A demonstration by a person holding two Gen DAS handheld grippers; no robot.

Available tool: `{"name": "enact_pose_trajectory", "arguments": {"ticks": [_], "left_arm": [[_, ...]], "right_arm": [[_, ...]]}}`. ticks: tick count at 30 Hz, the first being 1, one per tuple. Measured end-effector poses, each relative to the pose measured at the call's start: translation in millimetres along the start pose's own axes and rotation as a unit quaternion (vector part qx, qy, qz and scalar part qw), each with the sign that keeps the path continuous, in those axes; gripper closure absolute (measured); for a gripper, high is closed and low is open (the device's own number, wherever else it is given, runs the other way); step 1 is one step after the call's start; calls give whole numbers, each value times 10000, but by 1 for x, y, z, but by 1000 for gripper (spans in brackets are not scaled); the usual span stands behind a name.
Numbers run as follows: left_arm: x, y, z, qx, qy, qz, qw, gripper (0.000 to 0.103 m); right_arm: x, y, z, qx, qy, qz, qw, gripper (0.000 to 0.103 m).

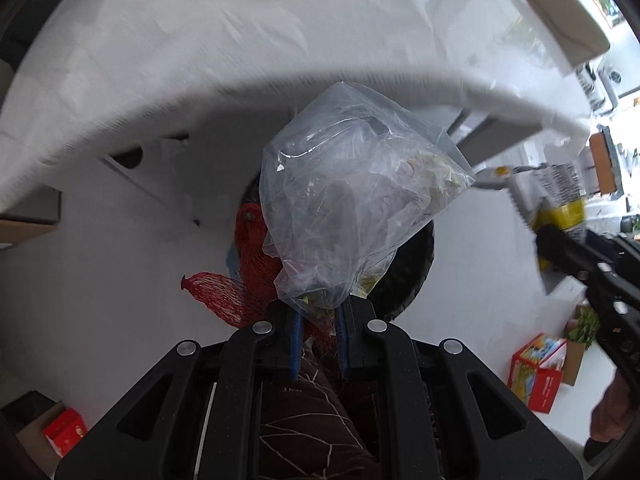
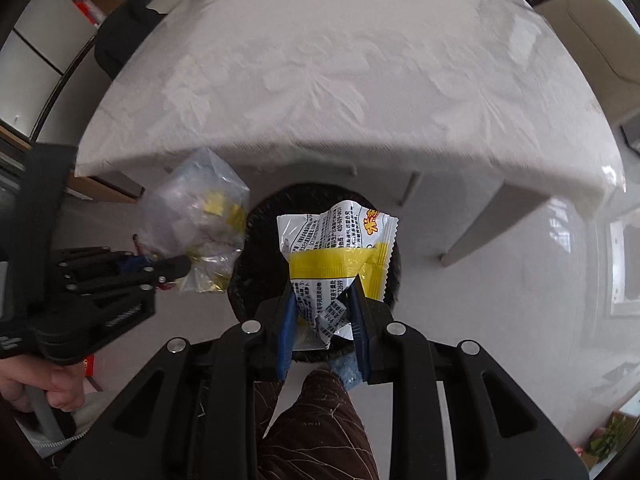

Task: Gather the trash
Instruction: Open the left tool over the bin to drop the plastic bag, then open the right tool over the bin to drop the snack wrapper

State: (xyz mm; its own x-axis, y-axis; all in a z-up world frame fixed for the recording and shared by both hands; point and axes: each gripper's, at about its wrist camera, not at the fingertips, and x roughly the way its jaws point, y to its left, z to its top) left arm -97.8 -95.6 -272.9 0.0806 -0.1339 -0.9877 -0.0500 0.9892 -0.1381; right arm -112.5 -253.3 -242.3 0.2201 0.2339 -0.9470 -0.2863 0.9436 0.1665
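Your left gripper is clamped on a clear bag. Your right gripper is clamped on a wrapper. A black bin lies directly beyond both grippers.

Black bin open on top below both tongs, mouth partly filled by red net. Worktop edge overhangs just behind the bin, blocking that side. Bare floor free to the right. Boxes stand well apart from the bin.
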Motion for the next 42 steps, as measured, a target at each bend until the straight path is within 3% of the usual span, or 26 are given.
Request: {"name": "enact_pose_trajectory", "arguments": {"ticks": [7, 10, 13, 15, 24, 27, 34, 42], "left_arm": [[31, -21, 5, 122, 199, -110, 9997, 89], [41, -29, 7, 171, 133, -126, 9997, 80], [40, -37, 13, 109, -7, -114, 9999, 67], [41, -34, 14, 33, -30, -165, 9999, 44], [31, -22, 15, -108, -467, -237, 9986, 11], [28, -11, 14, -132, -524, -218, 9983, 6], [21, 21, 0, -346, -574, -116, 9977, 6], [6, 48, -4, -542, -650, 28, 9964, 6]], "right_arm": [[3, -30, -16, 442, 65, -192, 9988, 80], [3, -38, -19, 558, 55, -260, 9981, 80], [4, -45, -18, 650, 51, -334, 9973, 80], [6, -45, -17, 687, 46, -358, 9970, 80], [31, -36, -11, 725, 132, -338, 9967, 80], [44, -28, -8, 683, 209, -281, 9971, 80], [77, -2, -4, 531, 358, -253, 9976, 79], [85, 26, 7, 266, 354, -129, 9989, 77]]}}
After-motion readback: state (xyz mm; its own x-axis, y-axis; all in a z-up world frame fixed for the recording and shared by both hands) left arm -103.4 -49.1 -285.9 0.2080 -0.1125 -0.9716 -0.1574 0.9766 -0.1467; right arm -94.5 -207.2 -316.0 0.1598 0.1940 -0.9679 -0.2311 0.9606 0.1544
